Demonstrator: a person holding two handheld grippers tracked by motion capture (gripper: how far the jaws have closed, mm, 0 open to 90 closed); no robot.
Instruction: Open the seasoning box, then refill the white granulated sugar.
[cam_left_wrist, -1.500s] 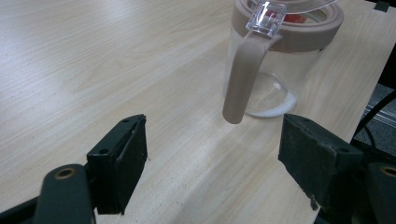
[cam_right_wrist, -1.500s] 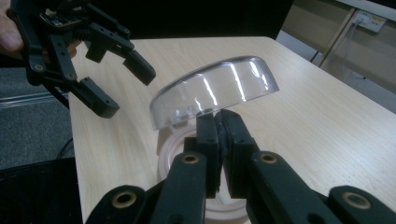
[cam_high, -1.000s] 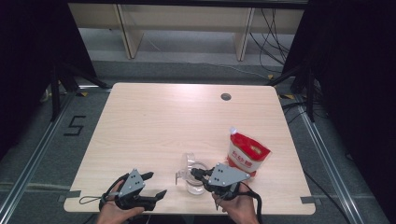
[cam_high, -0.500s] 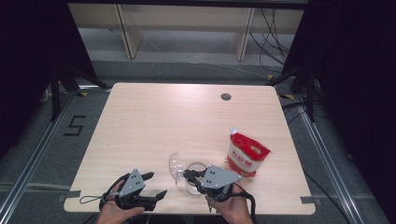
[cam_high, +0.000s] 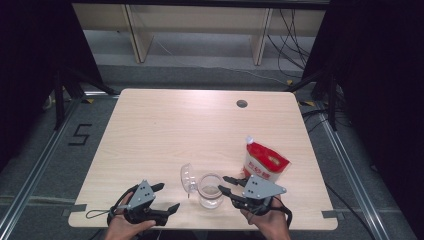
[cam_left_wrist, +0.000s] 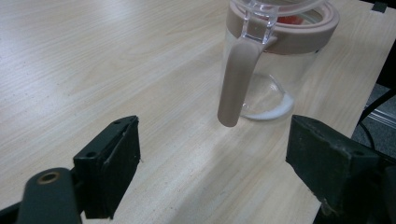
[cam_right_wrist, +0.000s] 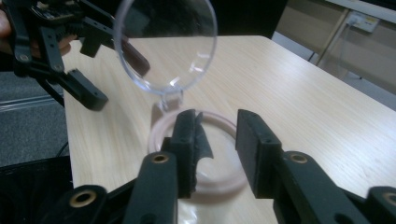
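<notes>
A clear glass jar with a pink rim stands near the table's front edge. Its round transparent lid is flipped up and open on the left side. A pink handle hangs down the jar's side. My right gripper sits just right of the jar; its jaws have just been opening, and in the right gripper view they hover over the rim with nothing pressed between them. My left gripper rests left of the jar, open and empty, and in its own view it points at the handle.
A red and white pouch stands just behind my right hand. A round cable hole is in the far part of the wooden table. Black curtains and floor rails surround the table.
The jar's lid has swung up and open to the left. My right gripper has drawn back a little to the right and its jaws have parted. The left gripper has stayed put.
</notes>
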